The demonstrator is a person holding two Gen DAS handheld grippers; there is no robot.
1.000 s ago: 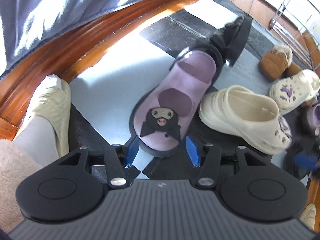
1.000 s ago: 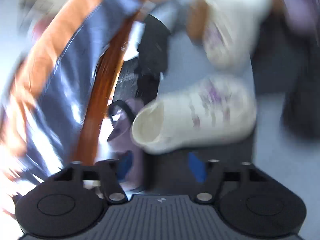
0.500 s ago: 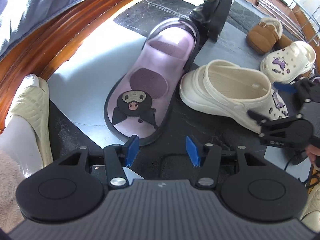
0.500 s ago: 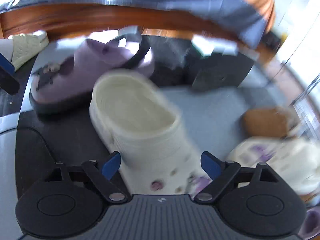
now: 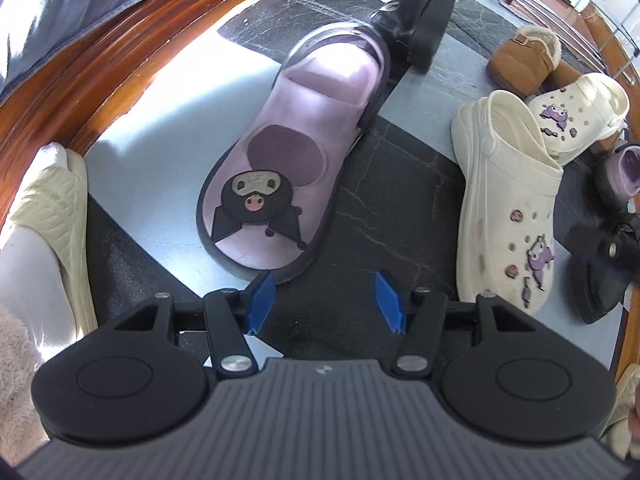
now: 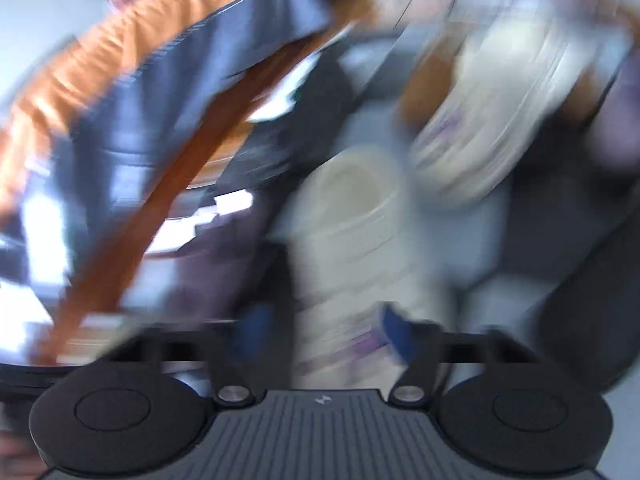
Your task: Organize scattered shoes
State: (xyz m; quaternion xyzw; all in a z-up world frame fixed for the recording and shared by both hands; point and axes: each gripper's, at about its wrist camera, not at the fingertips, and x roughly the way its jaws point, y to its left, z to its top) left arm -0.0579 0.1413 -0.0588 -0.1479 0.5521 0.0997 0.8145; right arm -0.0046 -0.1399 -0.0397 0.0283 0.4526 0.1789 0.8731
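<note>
Shoes lie scattered: the lilac sandal sits at 12 o'clock before the left gripper, fingers half apart on nothing. The right gripper, jaws just closing, straddles the cream clog; grip unclear in blur.

A floor of dark marbled and pale grey tiles is carrying a scatter of shoes. A lilac sandal with a cartoon face is lying at centre; at its 1 o'clock a black sandal is resting tipped on its side. A cream clog is sitting at 3 o'clock, touching a second cream clog, with a tan fleece-lined slipper just beyond at 2 o'clock.
</note>
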